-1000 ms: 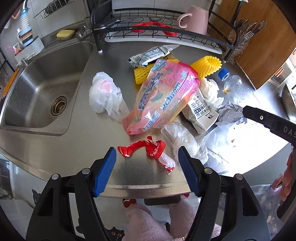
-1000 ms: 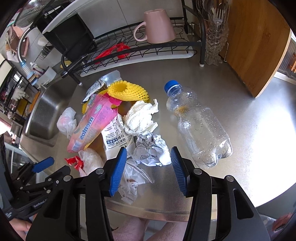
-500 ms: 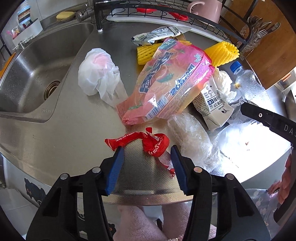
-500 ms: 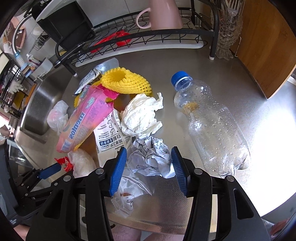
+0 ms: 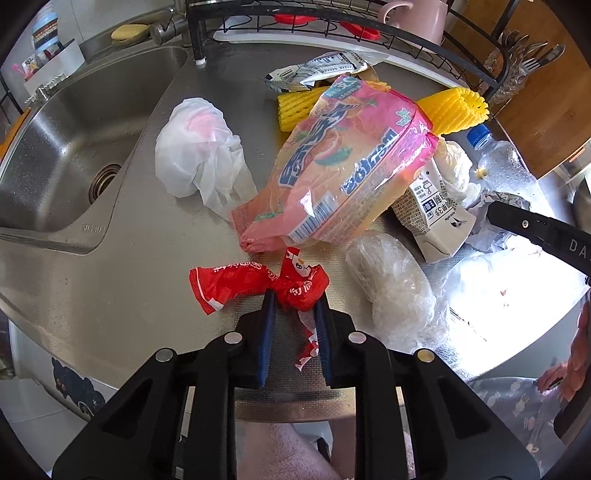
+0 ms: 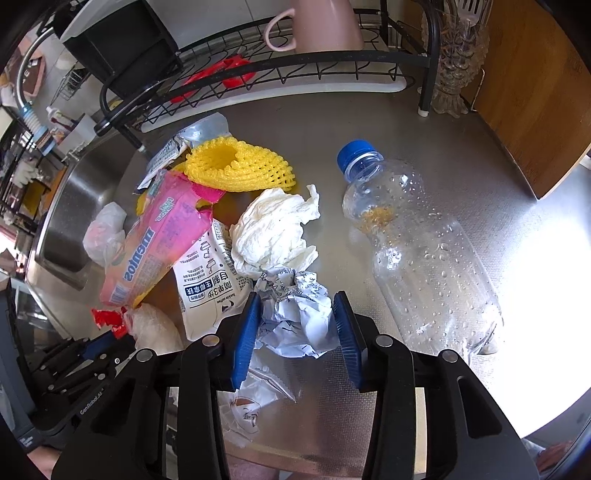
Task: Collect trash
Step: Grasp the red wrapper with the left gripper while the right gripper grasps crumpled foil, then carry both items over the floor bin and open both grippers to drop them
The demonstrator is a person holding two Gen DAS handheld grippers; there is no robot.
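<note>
Stainless-steel table (image 6: 461, 122): front edge runs just beneath both grippers; bare metal lies to the right of the clear bottle (image 6: 424, 254) and between the sink (image 5: 74, 147) and the trash heap. Sink: set into the table's left side, basin holding only its drain. Dish rack (image 6: 295, 70): along the back edge, carrying a pink mug (image 6: 317, 22) and a red item. Trash heap, centre of table: pink Mentos bag (image 5: 343, 170) lying across a white coffee pouch (image 5: 432, 218); yellow foam netting (image 6: 236, 166) behind it; white crumpled tissue (image 6: 277, 229) beside the bottle; clear plastic wad (image 5: 391, 284) near the front edge; white plastic bag (image 5: 199, 155) apart, nearer the sink. Left gripper (image 5: 293, 299): jaws drawn close together, pinching the red wrapper (image 5: 240, 284) at its knotted middle, near the front edge. Right gripper (image 6: 297, 317): jaws spread, straddling a crumpled printed paper ball (image 6: 299, 314); contact with either pad cannot be told. Bottle: lying on its side, blue cap toward the rack, droplets inside.
</note>
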